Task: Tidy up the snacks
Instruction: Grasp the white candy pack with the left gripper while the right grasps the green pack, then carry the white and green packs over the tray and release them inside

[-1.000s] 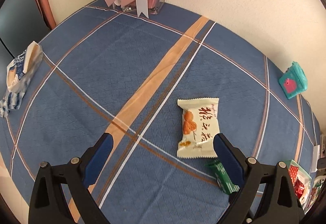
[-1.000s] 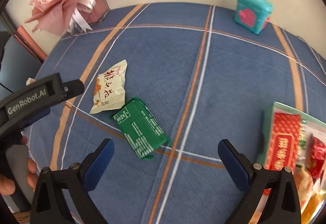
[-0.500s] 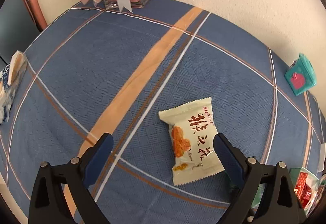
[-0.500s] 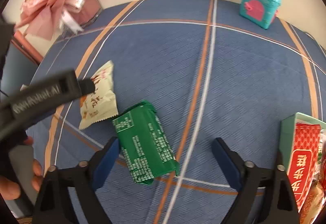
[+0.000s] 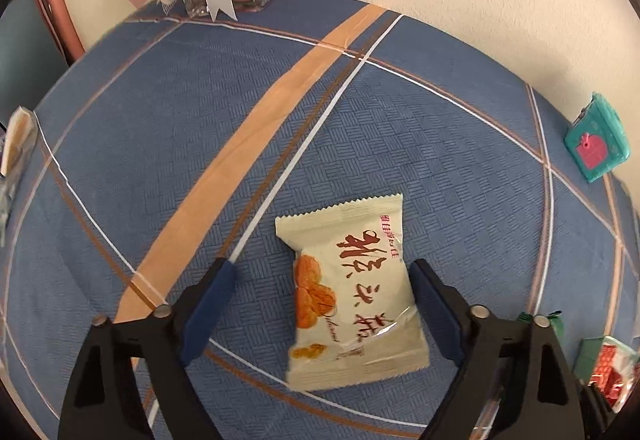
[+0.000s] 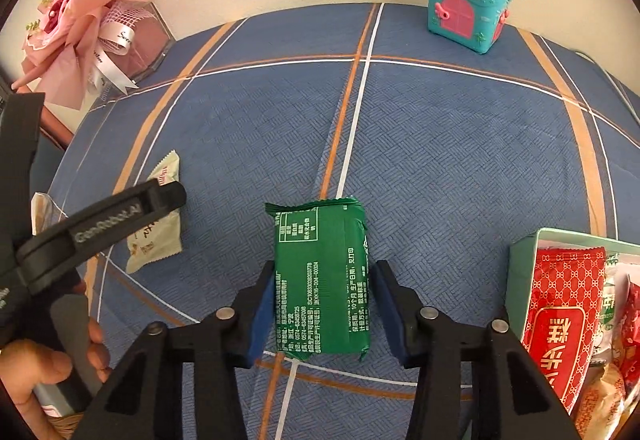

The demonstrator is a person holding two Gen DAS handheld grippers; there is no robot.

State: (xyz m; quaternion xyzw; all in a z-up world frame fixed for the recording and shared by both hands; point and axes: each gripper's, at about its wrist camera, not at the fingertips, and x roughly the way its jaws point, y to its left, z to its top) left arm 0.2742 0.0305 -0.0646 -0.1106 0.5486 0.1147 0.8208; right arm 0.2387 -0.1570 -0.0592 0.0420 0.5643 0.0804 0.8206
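Observation:
A cream snack packet [image 5: 352, 304] with red writing lies flat on the blue checked tablecloth [image 5: 440, 144]. My left gripper [image 5: 322, 268] straddles it, jaws closing. The right pad [image 5: 432, 308] is at the packet's edge and the left pad [image 5: 208, 308] is well apart from it. A green snack packet [image 6: 322, 280] lies between the closing jaws of my right gripper [image 6: 324, 270]. Its left pad [image 6: 260, 312] is against the wrapper, and a thin gap shows at the right pad [image 6: 390, 312]. The cream packet [image 6: 156, 240] also shows left of it, partly behind the left gripper's finger [image 6: 120, 216].
A mint-green box [image 6: 520, 252] holding a red packet [image 6: 560, 320] and other snacks stands at the right. A teal toy house [image 6: 466, 4] and a pink bouquet [image 6: 80, 20] stand by the back wall. A person's hand [image 6: 40, 372] holds the left gripper.
Both grippers have come down and forward, each over its own packet. The right jaws have narrowed a lot around the green packet. The left jaws have narrowed a little around the cream packet.

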